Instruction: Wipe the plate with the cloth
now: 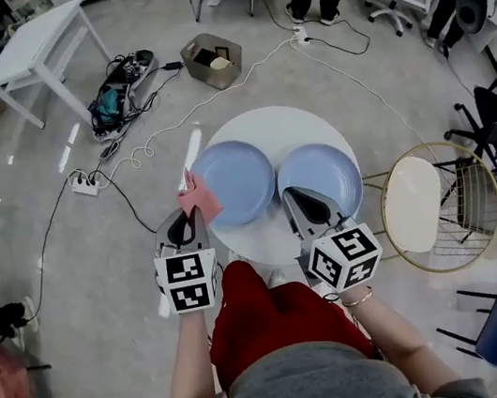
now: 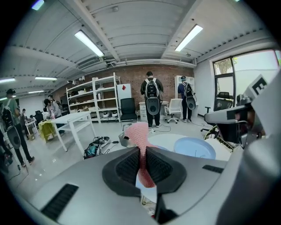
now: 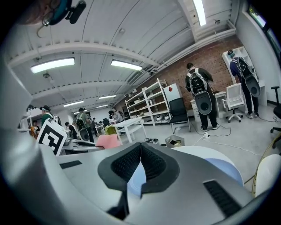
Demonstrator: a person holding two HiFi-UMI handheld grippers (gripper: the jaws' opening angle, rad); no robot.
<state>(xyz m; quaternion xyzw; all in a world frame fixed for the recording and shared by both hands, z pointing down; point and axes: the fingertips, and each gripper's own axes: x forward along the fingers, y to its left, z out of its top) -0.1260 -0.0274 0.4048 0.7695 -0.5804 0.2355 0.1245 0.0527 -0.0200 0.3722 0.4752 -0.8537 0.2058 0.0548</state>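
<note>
cloth point(image 1: 199, 197), nubby pink, pinched in left gripper point(image 1: 190, 218) by round blue plate point(image 1: 241, 180); right gripper point(image 1: 288, 193) clenched empty.

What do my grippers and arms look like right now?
Both the left gripper and right gripper are light grey wedge-shaped shells with black ribbed lining on the jaws, each carrying a white cube printed with black square markers. Forearms are unsleeved; a thin bracelet circles the right wrist.

your right gripper point(image 1: 288, 194) covers the near edge of the right plate point(image 1: 329, 169); your left gripper point(image 1: 196, 216) hides the lower end of the cloth point(image 1: 198, 195).
</note>
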